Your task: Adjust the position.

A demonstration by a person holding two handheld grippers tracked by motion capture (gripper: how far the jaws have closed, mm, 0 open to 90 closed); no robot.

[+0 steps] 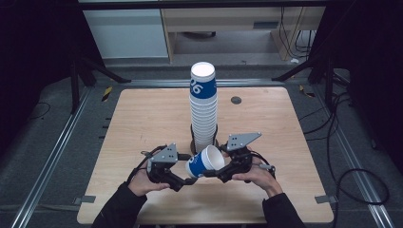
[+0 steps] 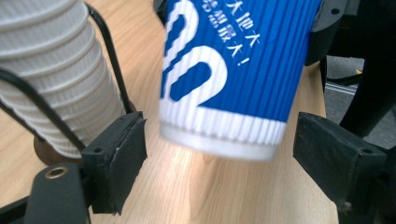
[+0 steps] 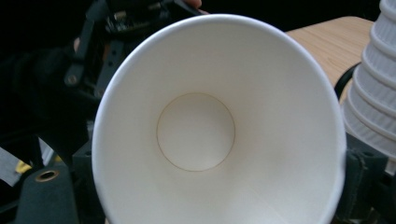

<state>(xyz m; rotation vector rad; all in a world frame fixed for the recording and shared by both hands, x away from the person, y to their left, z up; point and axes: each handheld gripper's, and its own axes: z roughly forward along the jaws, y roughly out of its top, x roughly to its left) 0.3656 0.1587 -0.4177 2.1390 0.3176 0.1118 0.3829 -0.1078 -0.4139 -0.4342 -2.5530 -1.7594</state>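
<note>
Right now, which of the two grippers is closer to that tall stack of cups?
Roughly level, right perhaps slightly nearer. The right gripper sits just right of the stack of cups, gripping the blue cup; the left gripper sits lower left, fingers open.

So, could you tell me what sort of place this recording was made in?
Probably a lab recording rig: a wooden table framed by metal floor rails, loose cables trailing on the grey floor, and dark curtains either side.

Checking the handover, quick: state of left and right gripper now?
Left gripper: open, jaws standing clear on either side of the blue paper cup.
Right gripper: closed on the blue paper cup at its rim end.
</note>
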